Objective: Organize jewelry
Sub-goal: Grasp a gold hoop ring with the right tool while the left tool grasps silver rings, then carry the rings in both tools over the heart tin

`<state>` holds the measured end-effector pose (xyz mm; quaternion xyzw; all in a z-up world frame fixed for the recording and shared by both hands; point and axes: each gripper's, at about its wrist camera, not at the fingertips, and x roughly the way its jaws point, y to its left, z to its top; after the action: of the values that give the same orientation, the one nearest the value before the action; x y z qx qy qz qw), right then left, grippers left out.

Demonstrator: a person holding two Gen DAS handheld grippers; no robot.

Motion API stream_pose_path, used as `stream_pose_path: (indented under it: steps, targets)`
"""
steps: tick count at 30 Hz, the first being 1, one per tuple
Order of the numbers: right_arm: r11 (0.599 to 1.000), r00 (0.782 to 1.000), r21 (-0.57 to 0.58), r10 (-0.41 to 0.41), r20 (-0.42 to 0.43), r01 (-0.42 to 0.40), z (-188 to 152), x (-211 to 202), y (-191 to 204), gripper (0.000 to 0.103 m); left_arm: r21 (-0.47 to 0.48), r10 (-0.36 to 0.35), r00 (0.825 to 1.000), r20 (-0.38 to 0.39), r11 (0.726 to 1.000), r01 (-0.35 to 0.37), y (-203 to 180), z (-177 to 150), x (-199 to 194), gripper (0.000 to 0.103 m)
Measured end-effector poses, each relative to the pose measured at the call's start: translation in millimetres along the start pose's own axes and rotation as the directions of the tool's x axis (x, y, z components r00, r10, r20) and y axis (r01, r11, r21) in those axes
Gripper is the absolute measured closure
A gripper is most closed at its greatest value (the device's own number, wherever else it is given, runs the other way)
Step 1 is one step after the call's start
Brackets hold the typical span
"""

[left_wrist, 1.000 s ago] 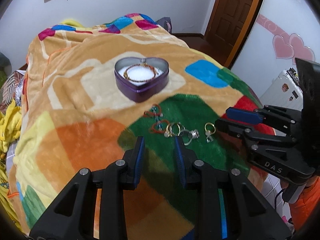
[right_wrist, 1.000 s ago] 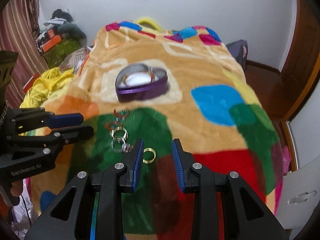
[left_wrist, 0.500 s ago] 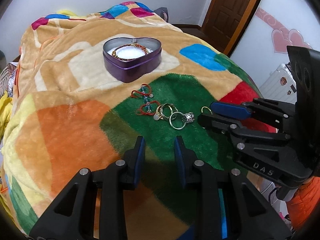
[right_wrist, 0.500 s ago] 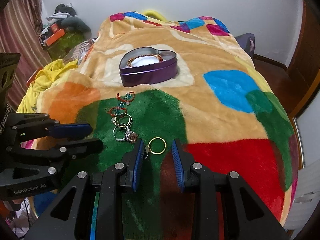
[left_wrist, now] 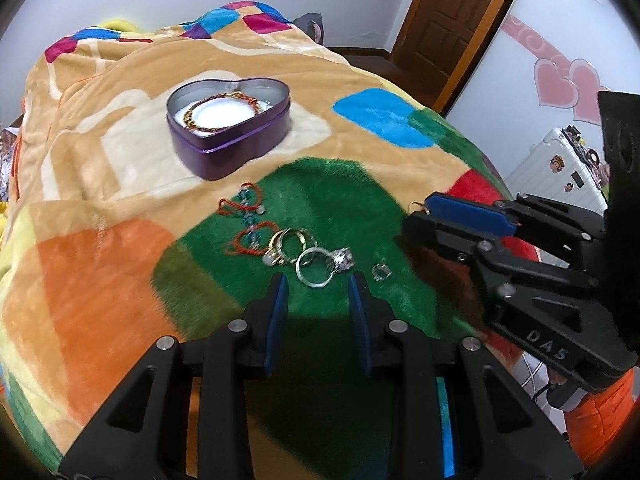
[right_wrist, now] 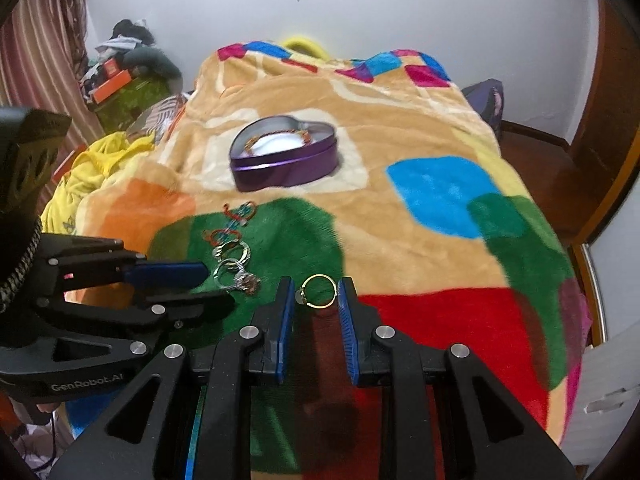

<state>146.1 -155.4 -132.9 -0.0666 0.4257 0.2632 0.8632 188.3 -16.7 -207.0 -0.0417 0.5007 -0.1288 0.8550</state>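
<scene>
Left gripper (left_wrist: 318, 280): jaws spread, low over the green patch of the multicoloured plush blanket (left_wrist: 120, 264), holding nothing; a large silver ring with a stone (left_wrist: 320, 266) lies just past its fingertips.
Right gripper (right_wrist: 316, 292): jaws spread either side of a thin gold ring (right_wrist: 318, 291), which lies on the blanket between the blue pads; I cannot tell whether the pads touch it.
Loose jewellery: two red cord loops with teal beads (left_wrist: 246, 222) and a cluster of gold and silver rings (left_wrist: 286, 246) on the green patch.
Purple heart-shaped tin (left_wrist: 230, 136): open, farther up the blanket, well apart from the rings, with a red-and-gold braided bracelet (left_wrist: 222, 110) inside on white padding.
</scene>
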Motion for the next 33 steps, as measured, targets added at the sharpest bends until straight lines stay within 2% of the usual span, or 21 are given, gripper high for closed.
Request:
stream_pose_path:
  steps: [9, 19, 33]
  targets:
    - [1.000, 1.000, 0.005, -0.020, 0.013, 0.020, 1, -7, -3, 0.083, -0.017, 0.003, 1.000, 0.008, 1.000, -0.003, -1, 5, 7, 0.073]
    - [1.000, 0.999, 0.007, -0.018, 0.039, 0.018, 8, -14, 0, 0.083, -0.003, 0.016, 0.999, 0.049, 1.000, -0.016, -1, 3, -9, 0.073]
    - [1.000, 0.993, -0.001, -0.009, 0.121, 0.009, 38, -24, 11, 0.083, -0.048, 0.047, 0.981, 0.188, 0.998, -0.039, 27, 24, -59, 0.073]
